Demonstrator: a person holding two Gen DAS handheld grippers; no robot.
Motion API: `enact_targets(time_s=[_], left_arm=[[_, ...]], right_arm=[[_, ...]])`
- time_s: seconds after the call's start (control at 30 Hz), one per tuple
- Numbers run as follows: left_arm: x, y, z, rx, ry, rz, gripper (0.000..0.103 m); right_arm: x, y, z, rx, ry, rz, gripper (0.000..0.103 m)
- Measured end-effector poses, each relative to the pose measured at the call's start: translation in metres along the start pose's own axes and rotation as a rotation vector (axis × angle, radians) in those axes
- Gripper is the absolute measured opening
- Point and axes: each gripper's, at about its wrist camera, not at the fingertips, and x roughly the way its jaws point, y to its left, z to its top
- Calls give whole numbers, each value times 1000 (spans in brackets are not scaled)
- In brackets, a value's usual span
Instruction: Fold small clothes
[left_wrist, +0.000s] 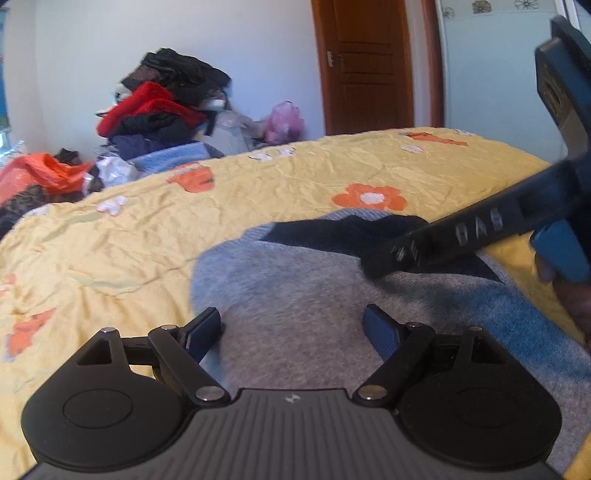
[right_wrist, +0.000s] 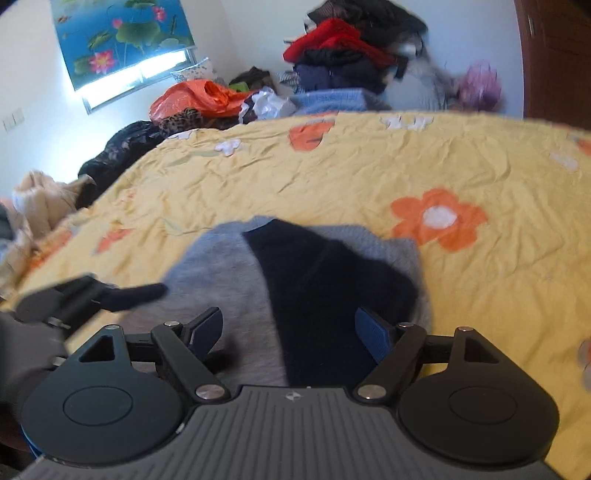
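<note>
A small grey knit garment (left_wrist: 295, 295) with a dark navy panel (left_wrist: 332, 232) lies on the yellow flowered bedspread (left_wrist: 147, 229). My left gripper (left_wrist: 293, 328) is open just above the grey cloth, holding nothing. My right gripper (right_wrist: 290, 332) is open over the same garment (right_wrist: 221, 266), above the edge of its navy part (right_wrist: 325, 273). The right gripper reaches in from the right in the left wrist view (left_wrist: 436, 243); the left one shows blurred at the left of the right wrist view (right_wrist: 110, 295).
A heap of clothes (left_wrist: 162, 99) and an orange plastic bag (left_wrist: 40, 170) lie beyond the far edge of the bed. A brown door (left_wrist: 365, 62) stands behind. A lotus picture (right_wrist: 122, 37) hangs by the window. Beige cloth (right_wrist: 40, 203) lies at the left.
</note>
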Motion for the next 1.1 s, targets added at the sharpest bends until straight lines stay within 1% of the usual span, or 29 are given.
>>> enact_targets(time_s=[0.03,0.1,0.17,0.2,0.27,0.33,0.37,0.4,0.43,0.47,0.5,0.53,0.57,0.6,0.67,0.7,0.73,0.77,0.8,0.83,0.87,0.9,0.93,0.97,1.03,1.07,1.1], left_arm=[[-9,3,-2,-21,-3,-4,85],[-26,18,-11,-97,-1,-40,85],[-36,34,-22,-183,15,-65,85],[-38,43,-27,-240,31,-87,85],[-36,60,-33,-355,72,-145,85],[-27,71,-34,-453,110,-198,85],[-22,74,-34,-490,128,-216,85],[-18,76,-33,-519,135,-233,84],[-15,76,-32,-530,135,-241,84],[-13,76,-30,-525,138,-246,74],[-11,72,-29,-500,147,-254,59],[-9,70,-29,-467,145,-252,59],[-9,66,-28,-412,142,-242,58],[-11,62,-26,-355,137,-229,58],[-12,58,-23,-306,132,-211,59],[-15,55,-21,-282,130,-193,60],[-20,50,-18,-245,116,-164,61],[-29,45,-15,-202,85,-125,62],[-41,38,-14,-150,42,-88,63],[-51,31,-13,-100,-3,-58,66],[-60,24,-14,-55,-46,-46,72],[-69,15,-14,-3,-94,-52,78],[-74,7,-15,44,-124,-69,80],[-75,-1,-16,83,-135,-90,80],[-69,-15,-17,141,-123,-129,80],[-63,-19,-18,149,-106,-142,80],[-53,-21,-19,143,-70,-159,80]], right_arm=[[-7,-2,4,40,3,1,68],[-30,-6,6,85,-34,45,70],[-51,-10,1,81,-71,51,76],[-58,-16,-3,90,-70,42,80],[-62,-30,-13,131,-41,28,80],[-55,-44,-22,197,6,28,81],[-50,-49,-26,228,30,36,80],[-44,-50,-31,257,50,56,77],[-39,-50,-35,275,64,98,67],[-36,-48,-38,284,75,151,58],[-33,-42,-42,269,85,170,44],[-33,-36,-45,218,75,146,39],[-33,-34,-47,176,66,135,37],[-34,-37,-49,173,62,148,34],[-35,-45,-48,207,67,171,33],[-36,-43,-46,201,72,164,34],[-37,-42,-44,198,78,158,42],[-39,-42,-40,202,81,144,48],[-43,-44,-35,212,70,116,62],[-50,-47,-30,219,35,92,70],[-55,-50,-23,223,-11,83,72],[-59,-54,-16,232,-56,88,74],[-58,-58,-8,247,-78,100,75],[-54,-60,0,264,-86,109,75],[-41,-56,14,259,-89,128,74],[-34,-52,20,243,-82,141,72],[-26,-45,24,219,-65,154,70]])
